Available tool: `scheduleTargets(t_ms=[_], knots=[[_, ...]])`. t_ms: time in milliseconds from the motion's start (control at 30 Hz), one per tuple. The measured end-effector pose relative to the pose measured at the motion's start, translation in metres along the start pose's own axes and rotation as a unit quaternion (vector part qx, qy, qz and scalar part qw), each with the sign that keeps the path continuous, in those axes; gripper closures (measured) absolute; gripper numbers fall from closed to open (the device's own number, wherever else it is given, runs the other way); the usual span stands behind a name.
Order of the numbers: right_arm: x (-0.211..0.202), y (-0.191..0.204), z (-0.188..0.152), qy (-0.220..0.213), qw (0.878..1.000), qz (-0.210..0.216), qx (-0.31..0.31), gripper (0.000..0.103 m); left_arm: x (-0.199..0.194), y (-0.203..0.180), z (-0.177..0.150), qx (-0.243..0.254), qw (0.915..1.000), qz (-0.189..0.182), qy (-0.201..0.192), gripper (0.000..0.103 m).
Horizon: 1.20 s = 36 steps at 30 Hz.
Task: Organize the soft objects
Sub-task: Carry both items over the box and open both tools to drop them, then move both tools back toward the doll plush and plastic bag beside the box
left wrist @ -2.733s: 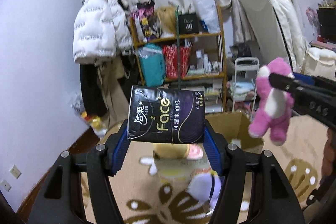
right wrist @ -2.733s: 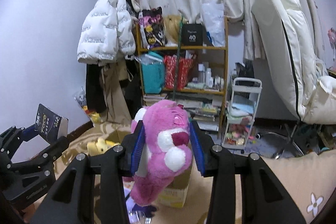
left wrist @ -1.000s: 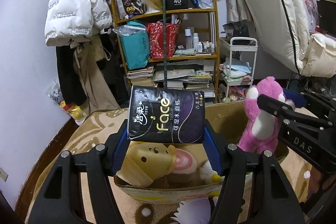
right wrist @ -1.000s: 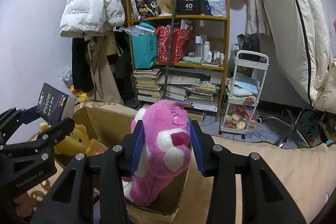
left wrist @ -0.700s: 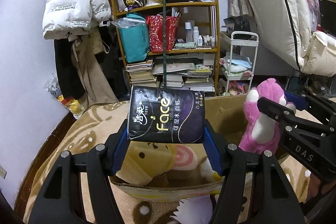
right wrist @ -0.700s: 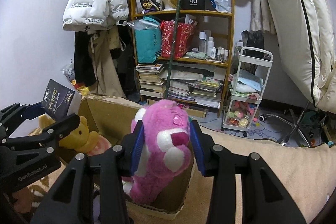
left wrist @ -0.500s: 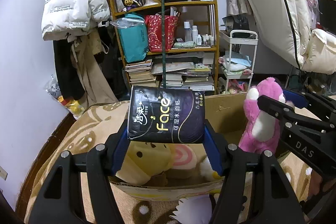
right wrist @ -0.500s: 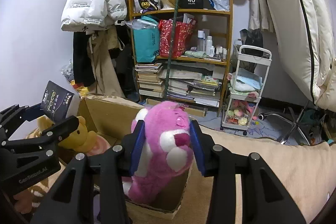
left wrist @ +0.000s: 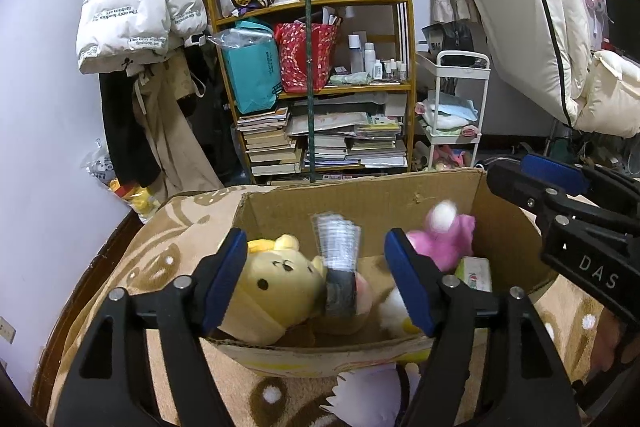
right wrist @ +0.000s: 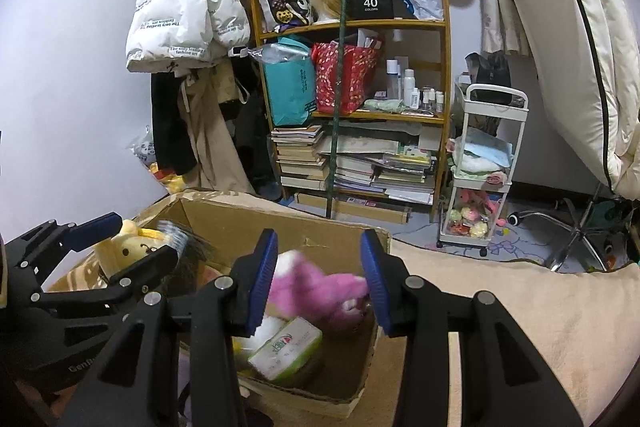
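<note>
Your left claw had just been opening, blurred tissue pack loose between its pads, right claw gaped empty, pink plush lay in cardboard box.

Plush toys in cardboard box, bookshelf behind

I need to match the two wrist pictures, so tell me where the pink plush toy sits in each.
Left wrist: pink plush toy right of centre, in the far right part of the cardboard box.
Right wrist: pink plush toy low at centre, seen between the right claw's open jaws.
Shared landmark: the green tissue pack beside it.
</note>
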State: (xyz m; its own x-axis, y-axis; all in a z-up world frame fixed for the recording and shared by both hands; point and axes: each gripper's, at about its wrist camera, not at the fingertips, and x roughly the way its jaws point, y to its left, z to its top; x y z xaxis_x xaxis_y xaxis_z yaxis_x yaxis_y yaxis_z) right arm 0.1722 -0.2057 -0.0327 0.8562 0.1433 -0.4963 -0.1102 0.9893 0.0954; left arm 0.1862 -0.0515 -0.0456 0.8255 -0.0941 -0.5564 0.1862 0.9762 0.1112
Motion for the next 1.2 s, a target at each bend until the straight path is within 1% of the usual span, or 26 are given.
scheduleTargets(t_ms=[267, 367, 500, 533, 567, 600, 633, 667, 733, 767, 800, 867, 933, 967, 1000, 1200], knots=[[-0.004, -0.001, -0.003, 0.013, 1.0, 0.006, 0.007, 0.058, -0.003, 0.005, -0.002, -0.009, 0.9998, 0.001, 0.02, 0.032], [-0.009, -0.003, -0.003, 0.015, 1.0, 0.011, 0.019, 0.058, -0.01, 0.008, 0.0, -0.013, 0.9997, -0.004, 0.019, 0.031], [-0.016, -0.001, -0.003, 0.015, 1.0, 0.012, 0.02, 0.057, -0.022, 0.013, 0.0, -0.018, 0.9997, 0.002, 0.017, 0.03], [-0.019, -0.001, -0.003, 0.015, 1.0, 0.012, 0.02, 0.052, -0.026, 0.014, 0.0, -0.02, 0.9997, 0.002, 0.017, 0.03], [-0.022, 0.0, -0.003, 0.015, 1.0, 0.013, 0.019, 0.047, -0.028, 0.015, 0.0, -0.021, 0.9996, 0.002, 0.017, 0.023], [-0.026, 0.002, -0.004, 0.015, 1.0, 0.012, 0.018, 0.038, -0.033, 0.017, 0.0, -0.023, 0.9996, 0.004, 0.015, 0.017], [-0.03, 0.004, -0.005, 0.014, 1.0, 0.011, 0.017, 0.032, -0.037, 0.017, 0.0, -0.024, 0.9996, 0.006, 0.012, 0.017], [-0.034, 0.006, -0.006, 0.013, 1.0, 0.011, 0.013, 0.03, -0.041, 0.018, -0.001, -0.024, 0.9996, 0.006, 0.011, 0.017], [-0.041, 0.008, -0.008, 0.014, 1.0, 0.011, 0.01, 0.021, -0.049, 0.019, -0.001, -0.023, 0.9996, 0.006, 0.013, 0.017], [-0.044, 0.009, -0.008, 0.014, 1.0, 0.011, 0.011, 0.018, -0.054, 0.019, -0.003, -0.023, 0.9996, 0.007, 0.013, 0.015], [-0.048, 0.01, -0.009, 0.014, 1.0, 0.011, 0.012, 0.014, -0.056, 0.019, -0.003, -0.023, 0.9996, 0.008, 0.013, 0.011], [-0.056, 0.012, -0.012, 0.013, 1.0, 0.011, 0.014, 0.01, -0.066, 0.02, -0.005, -0.021, 0.9997, 0.011, 0.01, 0.008], [-0.063, 0.012, -0.015, 0.015, 1.0, 0.008, 0.014, 0.003, -0.074, 0.02, -0.007, -0.017, 0.9997, 0.012, 0.009, 0.008], [-0.066, 0.012, -0.016, 0.017, 1.0, 0.007, 0.014, 0.002, -0.077, 0.02, -0.008, -0.014, 0.9998, 0.013, 0.009, 0.007], [-0.07, 0.012, -0.018, 0.019, 1.0, 0.006, 0.015, 0.0, -0.081, 0.021, -0.008, -0.012, 0.9998, 0.014, 0.01, 0.005], [-0.087, 0.017, -0.026, 0.028, 1.0, 0.003, 0.012, 0.0, -0.099, 0.029, -0.017, -0.017, 0.9995, 0.011, 0.023, 0.004]])
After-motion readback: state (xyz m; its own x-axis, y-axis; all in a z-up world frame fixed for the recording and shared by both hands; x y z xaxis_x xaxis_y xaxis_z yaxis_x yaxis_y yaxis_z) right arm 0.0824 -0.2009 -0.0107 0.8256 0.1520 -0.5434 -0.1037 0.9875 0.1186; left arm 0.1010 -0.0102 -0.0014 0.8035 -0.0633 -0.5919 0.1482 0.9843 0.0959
